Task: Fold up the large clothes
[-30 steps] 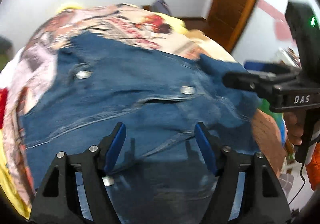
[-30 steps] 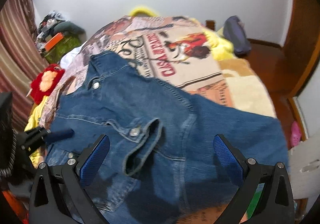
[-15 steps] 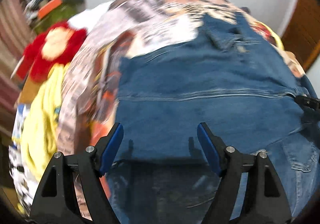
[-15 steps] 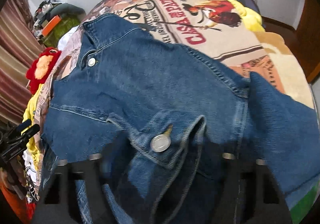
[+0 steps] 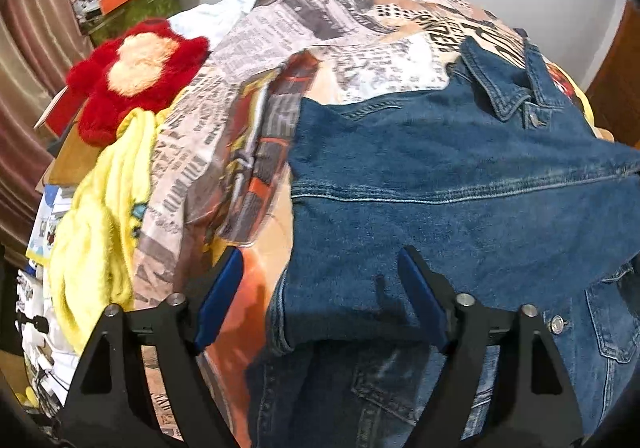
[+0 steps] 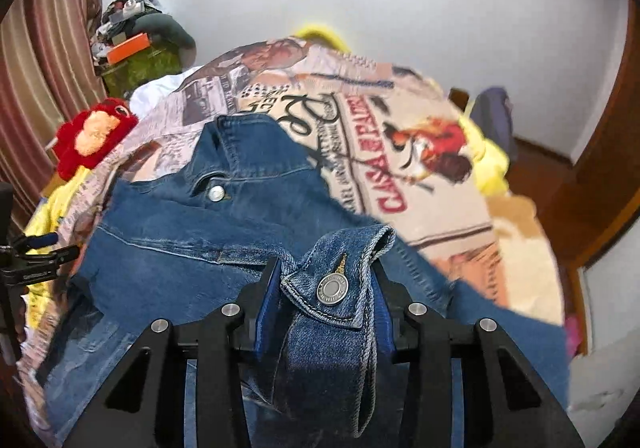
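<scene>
Denim jacket [image 5: 460, 176] lies spread on a bed covered by a printed blanket [image 5: 360, 28], collar [image 6: 240, 152] toward the far wall, front side up, snaps showing.

Right gripper [image 6: 326, 300]: blue pads clenched on a buttoned cuff [image 6: 340, 272] of the jacket, the metal snap [image 6: 331, 290] sitting right between the jaws, cuff lifted clear of the body panel below it.

Left gripper [image 5: 320, 288]: jaws spread apart, nothing between them. It hovers over the jacket's left edge; one pad is over the blanket, the other over denim. Contact with the cloth can't be confirmed.

Handling, my read: heavy for a garment, thick denim, stiff at seams, cuffs and collar, floppy in the panels. Not fragile and not slippery; the weave should give the pads good friction. Doubled hems and cuffs are bulky, so a pinch there holds well but needs a wide jaw opening. Metal snaps are hard and rounded, so a bite landing on one could skid off; better to clamp beside the snap than on it. A dragged sleeve will likely tug the body panel along because of the weight.

Where to grab: the cuff for carrying the sleeve across, the shoulder seam or side hem [image 5: 288, 312] for folding the body. The left gripper looks well placed for that side edge.

Clutter beside the bed: red plush toy [image 5: 132, 76], yellow cloth [image 5: 100, 216].
</scene>
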The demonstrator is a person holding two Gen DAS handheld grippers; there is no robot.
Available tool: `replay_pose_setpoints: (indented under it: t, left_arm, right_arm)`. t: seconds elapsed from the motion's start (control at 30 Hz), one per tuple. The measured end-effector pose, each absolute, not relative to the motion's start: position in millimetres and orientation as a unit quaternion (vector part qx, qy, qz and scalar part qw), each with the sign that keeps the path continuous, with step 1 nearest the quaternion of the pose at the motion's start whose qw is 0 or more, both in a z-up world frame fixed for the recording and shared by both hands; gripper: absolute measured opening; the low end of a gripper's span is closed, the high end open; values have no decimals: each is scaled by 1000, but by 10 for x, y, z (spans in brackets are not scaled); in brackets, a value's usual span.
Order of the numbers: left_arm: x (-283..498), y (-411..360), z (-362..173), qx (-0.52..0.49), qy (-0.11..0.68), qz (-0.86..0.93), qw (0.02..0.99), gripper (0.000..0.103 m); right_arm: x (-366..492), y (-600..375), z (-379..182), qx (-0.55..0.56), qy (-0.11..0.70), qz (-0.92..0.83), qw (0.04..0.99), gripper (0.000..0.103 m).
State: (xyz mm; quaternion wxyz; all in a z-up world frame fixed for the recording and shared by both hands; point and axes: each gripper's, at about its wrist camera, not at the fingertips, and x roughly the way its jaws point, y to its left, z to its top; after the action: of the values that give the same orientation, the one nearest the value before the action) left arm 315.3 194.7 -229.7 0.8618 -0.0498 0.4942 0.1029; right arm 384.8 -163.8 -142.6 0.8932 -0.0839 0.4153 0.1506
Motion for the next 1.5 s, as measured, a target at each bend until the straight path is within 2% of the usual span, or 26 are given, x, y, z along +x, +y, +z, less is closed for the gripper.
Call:
replay_pose_setpoints:
  t: [0.23,0.3,0.4,0.47,0.57,0.73,1.0,1.17,1.3,1.5]
  left_arm:
    - [3232,1656,-2443,-38,505,67,860,85]
    - [3270,1603,-2519,-35,514,62,855,85]
    - [3289,1551,-2607,-23,520,66,851,85]
    - [3287,1524,-2652,-10,521,70,851,85]
    - [3266,1505,-2702,0,524,72,849,85]
    - [3232,1481,-2573,2,519,73,852,85]
    - [3170,1158,-1877,12,444,43,895,85]
    - [3168,784,-1486,17,404,0,914,86]
    - [3238,424,-1338,18,393,-42,919,92]
    - [3413,-118,-1464,35,409,-83,908,92]
  right_arm:
    - [3880,-1749,-1864,-108,463,126,871,39]
    - [3843,-1762,-1996,-122,469,121,866,42]
    - [3780,-1743,-2137,-160,470,103,862,51]
    - [3727,-1737,-2180,-185,464,85,862,63]
    - [3627,-1806,-2120,-180,452,64,871,72]
    - [3400,-1909,-1841,-165,433,67,884,72]
    - [3051,-2432,-1112,-109,367,50,922,73]
    - [2907,-3027,-844,-49,355,15,934,82]
    - [2823,-3534,-849,-11,359,-32,933,84]
    - [2828,-4312,-1298,88,431,-73,895,84]
